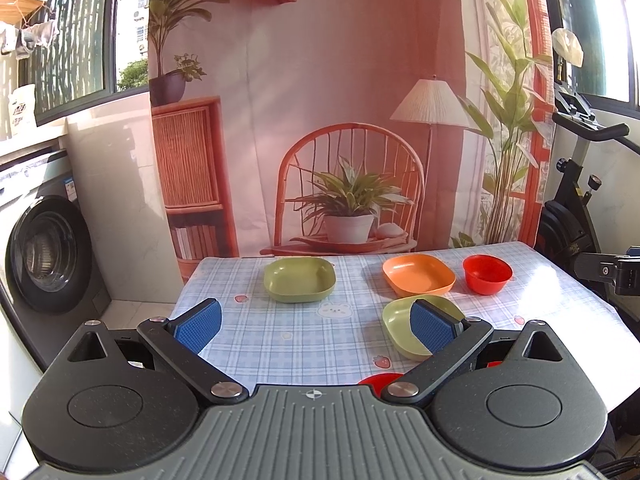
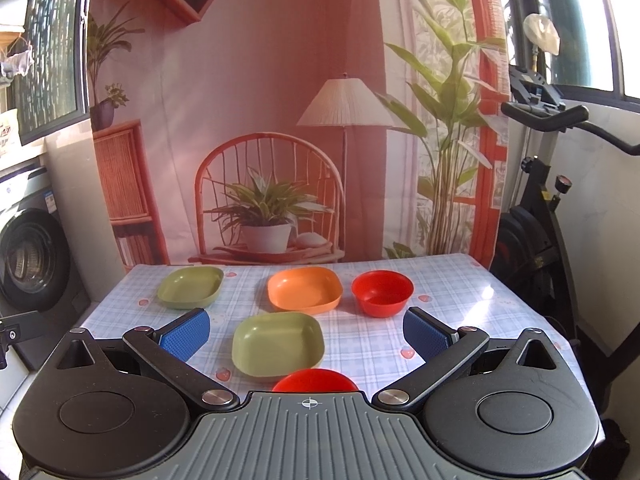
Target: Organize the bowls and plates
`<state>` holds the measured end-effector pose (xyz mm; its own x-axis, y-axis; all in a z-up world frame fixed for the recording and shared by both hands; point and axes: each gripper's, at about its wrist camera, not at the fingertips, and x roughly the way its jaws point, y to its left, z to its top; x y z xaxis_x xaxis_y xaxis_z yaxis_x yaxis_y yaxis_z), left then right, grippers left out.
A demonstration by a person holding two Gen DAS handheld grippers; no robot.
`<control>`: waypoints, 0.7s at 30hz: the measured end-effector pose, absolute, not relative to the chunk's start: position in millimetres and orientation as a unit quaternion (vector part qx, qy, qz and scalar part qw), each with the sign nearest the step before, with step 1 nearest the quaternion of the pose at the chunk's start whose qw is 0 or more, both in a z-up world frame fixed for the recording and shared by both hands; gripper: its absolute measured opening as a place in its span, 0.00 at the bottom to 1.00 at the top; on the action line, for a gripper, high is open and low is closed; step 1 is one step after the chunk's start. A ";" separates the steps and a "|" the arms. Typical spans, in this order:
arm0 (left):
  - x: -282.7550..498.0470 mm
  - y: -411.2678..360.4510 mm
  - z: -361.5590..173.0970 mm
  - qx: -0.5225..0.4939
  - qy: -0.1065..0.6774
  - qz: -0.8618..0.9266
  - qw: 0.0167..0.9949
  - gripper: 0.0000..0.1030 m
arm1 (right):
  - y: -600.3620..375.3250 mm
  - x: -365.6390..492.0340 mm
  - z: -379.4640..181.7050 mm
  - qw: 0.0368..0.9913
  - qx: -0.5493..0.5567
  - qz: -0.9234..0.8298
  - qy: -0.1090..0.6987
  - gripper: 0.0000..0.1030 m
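Behind the blue-checked tablecloth-covered table (image 2: 460, 280) hangs a printed backdrop of a rattan chair and lamp (image 2: 344, 104). Five plastic dishes sit apart on the cloth: a far-left green square plate (image 2: 190, 287), a far-centre orange square plate (image 2: 305, 289), a far-right round red bowl (image 2: 382, 292), a nearer green square plate (image 2: 278, 342) and a near red bowl (image 2: 316, 380) half hidden under the tool. Both the left gripper (image 1: 316, 326) and the right gripper (image 2: 306, 332) hover spread wide and empty, seemingly lined up to choose a first dish; matching shapes look meant for stacking, and nothing is stacked yet.
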<state>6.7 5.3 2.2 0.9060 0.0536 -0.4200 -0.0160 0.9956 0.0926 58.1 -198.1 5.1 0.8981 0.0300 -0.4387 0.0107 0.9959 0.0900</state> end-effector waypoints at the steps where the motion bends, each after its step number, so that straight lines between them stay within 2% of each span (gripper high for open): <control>1: 10.6 6.5 3.0 0.049 0.214 0.022 0.975 0.98 | -198.9 62.5 5.9 0.975 0.041 0.003 0.217 1.00; 7: 38.4 15.5 5.0 0.054 0.218 0.033 0.974 0.98 | -198.3 87.3 9.8 0.986 0.033 0.040 0.160 1.00; 13: 65.8 18.8 -6.1 0.066 0.224 0.041 0.971 0.92 | -188.3 123.3 1.5 0.979 0.060 0.074 0.178 1.00; 17: 83.9 15.6 -28.2 0.087 0.256 0.046 0.962 0.87 | -168.1 145.8 -15.7 0.972 0.049 0.079 0.214 1.00; 21: 95.9 19.0 -55.3 0.070 0.286 0.033 0.955 0.81 | -149.9 150.1 -38.7 0.977 0.020 0.080 0.199 0.99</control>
